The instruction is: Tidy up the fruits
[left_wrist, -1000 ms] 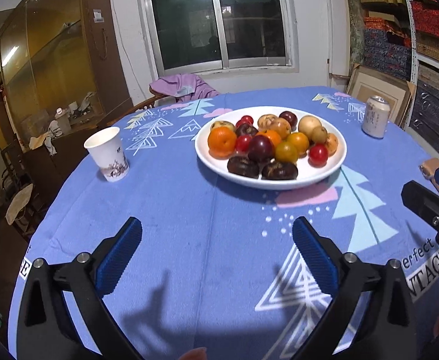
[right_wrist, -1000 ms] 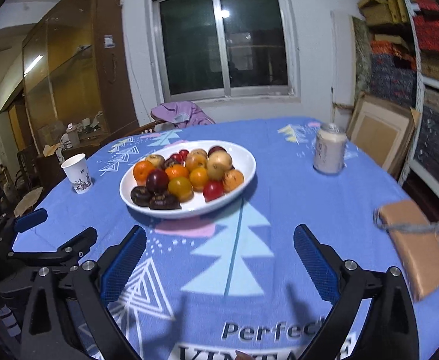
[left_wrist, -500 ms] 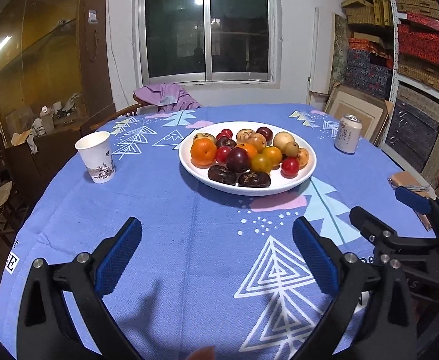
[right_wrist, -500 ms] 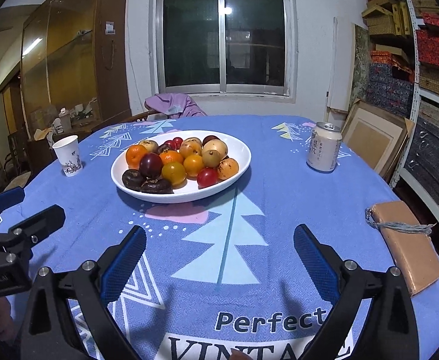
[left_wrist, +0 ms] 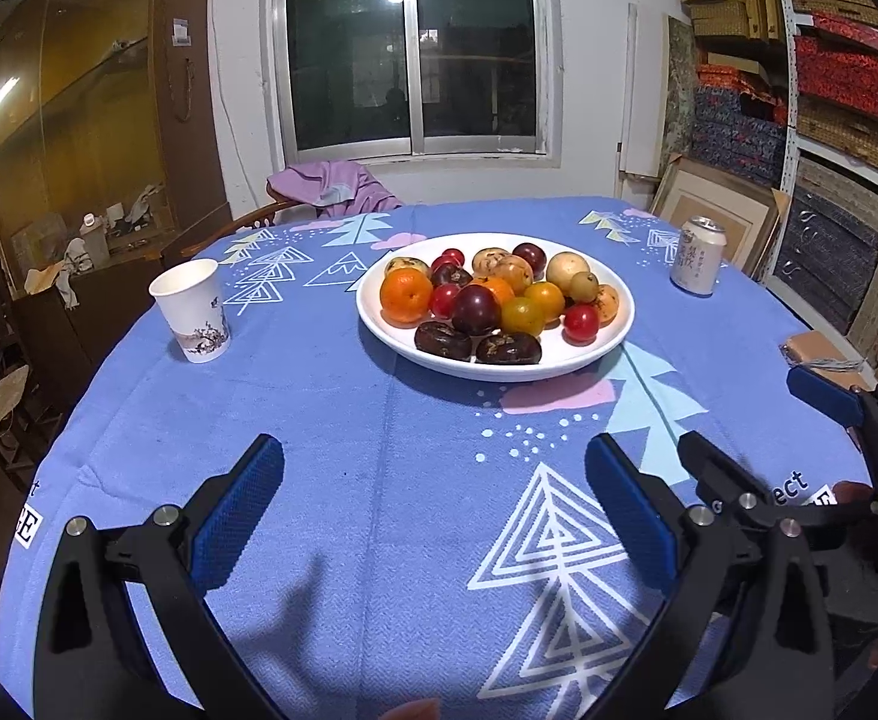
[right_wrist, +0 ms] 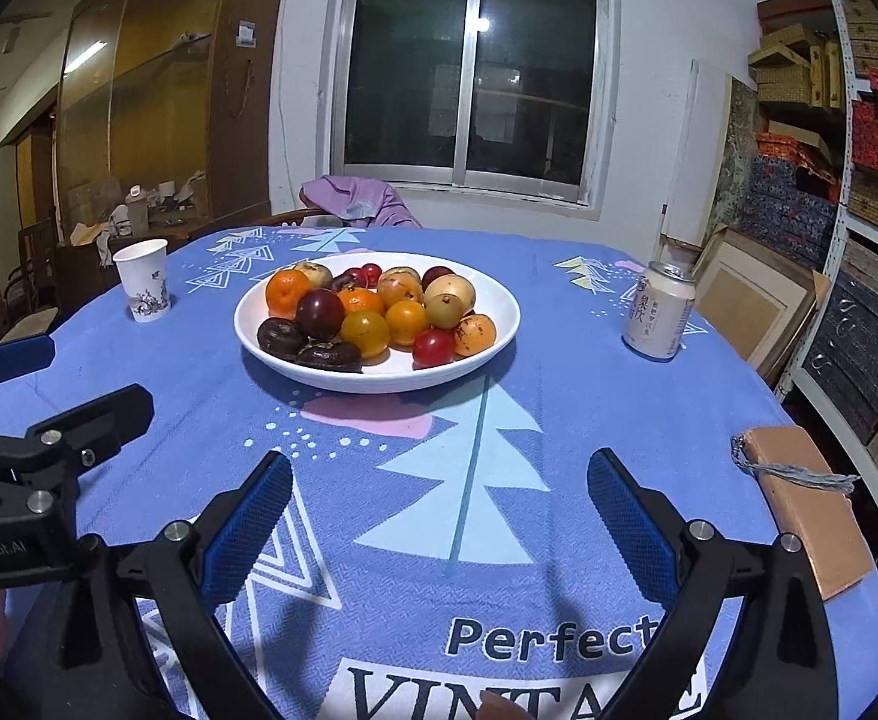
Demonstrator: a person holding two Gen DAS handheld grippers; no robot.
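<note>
A white plate (left_wrist: 618, 324) sits mid-table holding several fruits: oranges, plums, cherry tomatoes, dark chestnut-like ones. It also shows in the right wrist view (right_wrist: 502, 324). My left gripper (left_wrist: 436, 492) is open and empty, hovering over the blue cloth in front of the plate. My right gripper (right_wrist: 439, 498) is open and empty, also short of the plate. The right gripper (left_wrist: 799, 438) appears at the right edge of the left wrist view, and the left gripper (right_wrist: 49, 420) at the left edge of the right wrist view.
A paper cup (left_wrist: 190, 309) stands left of the plate. A drink can (right_wrist: 658, 318) stands to its right. A brown pouch (right_wrist: 805, 504) lies at the table's right edge. A chair with purple cloth (left_wrist: 331, 186) is behind the round table (left_wrist: 319, 408).
Both grippers have drawn back and levelled, so the plate looks farther away. Each gripper has come further into the other's view. Jaws stay open.
</note>
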